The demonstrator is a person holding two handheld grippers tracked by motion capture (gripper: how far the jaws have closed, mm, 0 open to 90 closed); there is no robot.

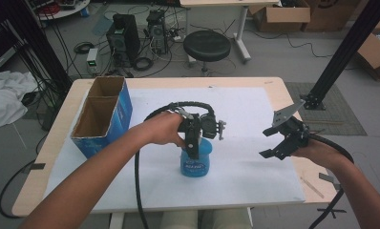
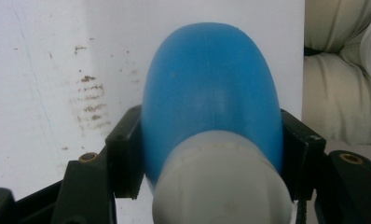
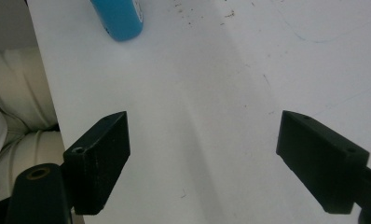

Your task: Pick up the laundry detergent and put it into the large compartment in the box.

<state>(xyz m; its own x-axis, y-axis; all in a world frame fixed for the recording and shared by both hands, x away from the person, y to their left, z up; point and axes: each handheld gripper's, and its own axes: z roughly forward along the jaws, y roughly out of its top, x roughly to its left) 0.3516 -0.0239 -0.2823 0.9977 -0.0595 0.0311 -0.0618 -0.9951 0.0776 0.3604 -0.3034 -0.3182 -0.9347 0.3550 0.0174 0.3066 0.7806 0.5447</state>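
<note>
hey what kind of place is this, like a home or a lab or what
Most likely a lab or workshop set up for recording. Past the table with its white sheet, computer towers stand on the floor among loose cables, cardboard boxes sit at the back, and a black stool stands nearby.

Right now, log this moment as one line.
left gripper: shut on bottle | right gripper: open, holding nothing | bottle: upright on white sheet
</note>
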